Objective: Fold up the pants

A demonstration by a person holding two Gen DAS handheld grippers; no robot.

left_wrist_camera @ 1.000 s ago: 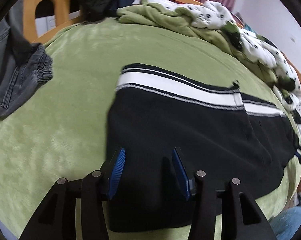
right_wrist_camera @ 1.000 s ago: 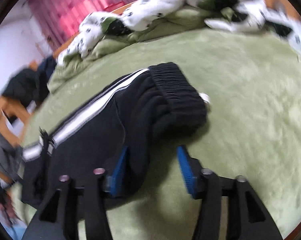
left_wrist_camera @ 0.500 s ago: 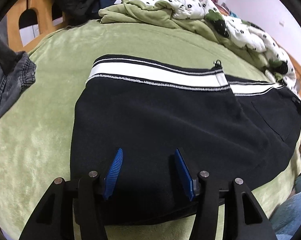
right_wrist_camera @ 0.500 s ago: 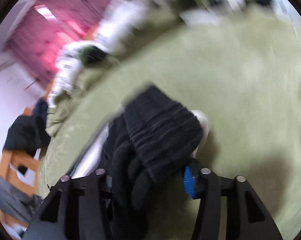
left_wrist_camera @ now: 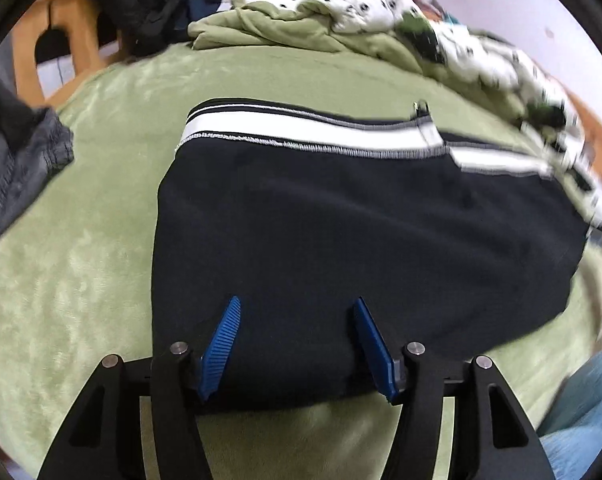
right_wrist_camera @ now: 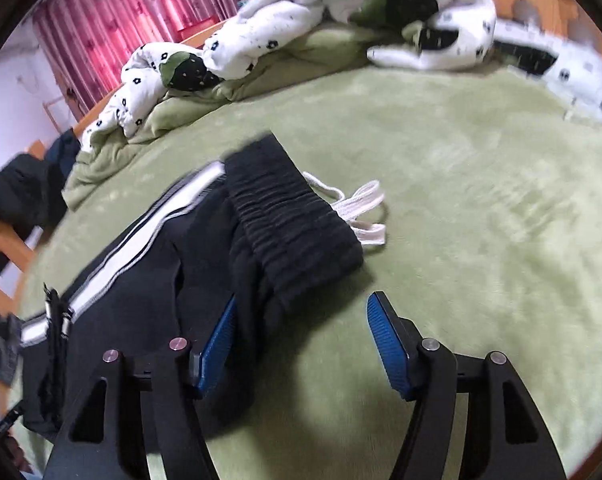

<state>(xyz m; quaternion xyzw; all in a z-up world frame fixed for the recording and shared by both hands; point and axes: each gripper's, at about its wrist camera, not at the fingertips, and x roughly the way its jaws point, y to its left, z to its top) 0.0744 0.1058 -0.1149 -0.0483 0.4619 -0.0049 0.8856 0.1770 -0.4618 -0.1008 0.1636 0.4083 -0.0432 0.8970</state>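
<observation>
Both hand-held grippers have let go. On my left hand-held gripper (left_wrist_camera: 297, 312) the jaws are spreading, wider than a second ago, with the black track pants (left_wrist_camera: 341, 232) lying beneath them and neither pad pressing the cloth. The right hand-held gripper (right_wrist_camera: 301, 312), which half a second back was bunched into the waistband (right_wrist_camera: 289, 216), is opening too; its left pad sits beside the fabric, the right pad over bare bed.

The pants lie folded in the middle of the green bed (right_wrist_camera: 481, 220), white side stripe (left_wrist_camera: 301, 132) on the far edge. The waistband has dropped flat at the right end, its white drawstring (right_wrist_camera: 361, 208) spilling onto the bed beyond. I judge this fold is set down and the next one can start, though the waistband end looks rumpled and may want smoothing.

Around the pants: grey jeans (left_wrist_camera: 17, 160) to the left, dark clothes (left_wrist_camera: 149, 4) by the wooden bed frame (left_wrist_camera: 65, 36), a spotted duvet (right_wrist_camera: 341, 20) heaped along the far side. None of it crowds the pants.
</observation>
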